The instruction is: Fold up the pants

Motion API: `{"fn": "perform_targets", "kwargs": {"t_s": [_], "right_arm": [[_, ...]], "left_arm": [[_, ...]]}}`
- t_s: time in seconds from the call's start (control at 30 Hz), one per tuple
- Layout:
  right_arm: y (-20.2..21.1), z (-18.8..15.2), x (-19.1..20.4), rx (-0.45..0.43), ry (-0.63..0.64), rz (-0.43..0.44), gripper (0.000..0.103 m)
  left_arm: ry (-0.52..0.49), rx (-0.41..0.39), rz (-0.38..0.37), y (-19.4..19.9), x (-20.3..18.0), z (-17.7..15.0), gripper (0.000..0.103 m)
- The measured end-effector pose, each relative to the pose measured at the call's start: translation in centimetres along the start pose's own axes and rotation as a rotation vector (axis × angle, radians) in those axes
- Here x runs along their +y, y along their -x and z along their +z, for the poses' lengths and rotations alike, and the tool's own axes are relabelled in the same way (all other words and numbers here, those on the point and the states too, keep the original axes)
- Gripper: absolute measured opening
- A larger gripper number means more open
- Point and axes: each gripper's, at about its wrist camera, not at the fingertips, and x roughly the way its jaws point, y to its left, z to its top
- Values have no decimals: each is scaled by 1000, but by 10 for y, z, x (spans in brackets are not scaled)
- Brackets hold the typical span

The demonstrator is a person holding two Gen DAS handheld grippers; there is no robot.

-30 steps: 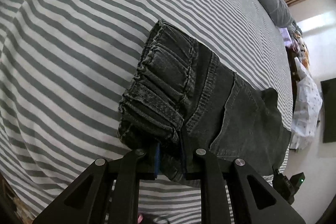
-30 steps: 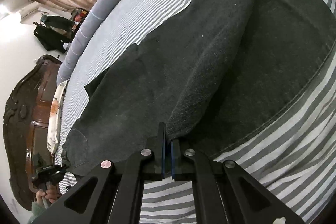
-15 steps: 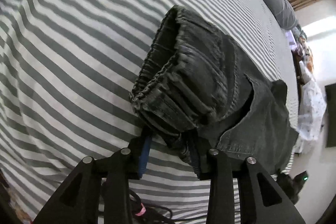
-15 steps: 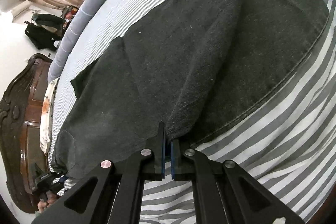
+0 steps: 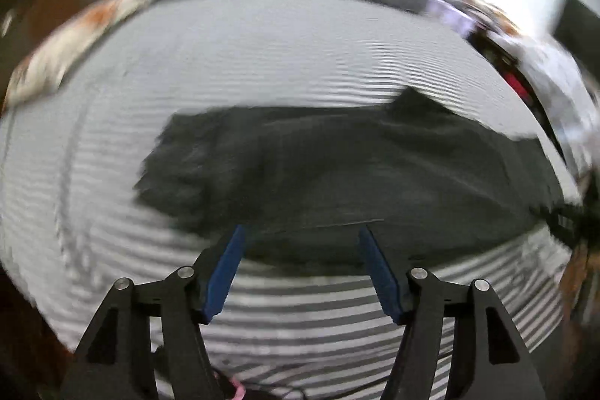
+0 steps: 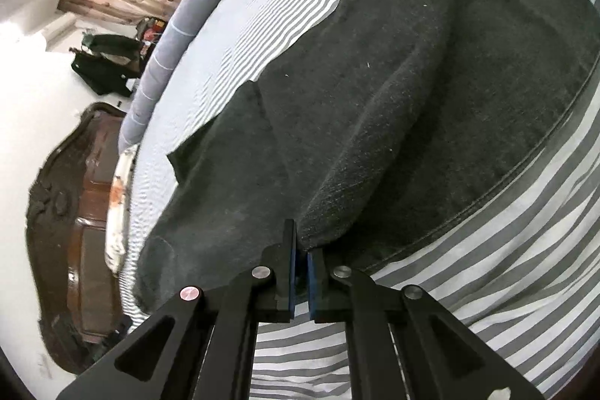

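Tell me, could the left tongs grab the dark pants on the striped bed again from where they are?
Probably yes. The left tongs are opening with nothing between them, and the pants lie just ahead on the striped bed with nothing in the way, though the view is blurred.

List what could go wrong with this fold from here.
1. The right hand-held gripper pinches only a thin fold of the pants; a pull may slip it free.
2. The left hand-held gripper is opening with nothing between its pads, so that end lies loose on the striped sheet and may bunch.

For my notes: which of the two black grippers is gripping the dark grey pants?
The right gripper: shut on a raised fold of the pants. The left gripper is opening, holding nothing.
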Motion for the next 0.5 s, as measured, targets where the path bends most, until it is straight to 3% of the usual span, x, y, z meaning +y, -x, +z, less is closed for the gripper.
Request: {"fn": "perform_targets", "kwargs": {"t_s": [0.23,0.5], "right_arm": [[2,9,6,15,-18,34,5],[5,20,9,35,-27,73,5]], "left_arm": [[-315,-70,-57,-27,-122,4,66],[-533,-82,-74,-59,-214,-5,66]]}}
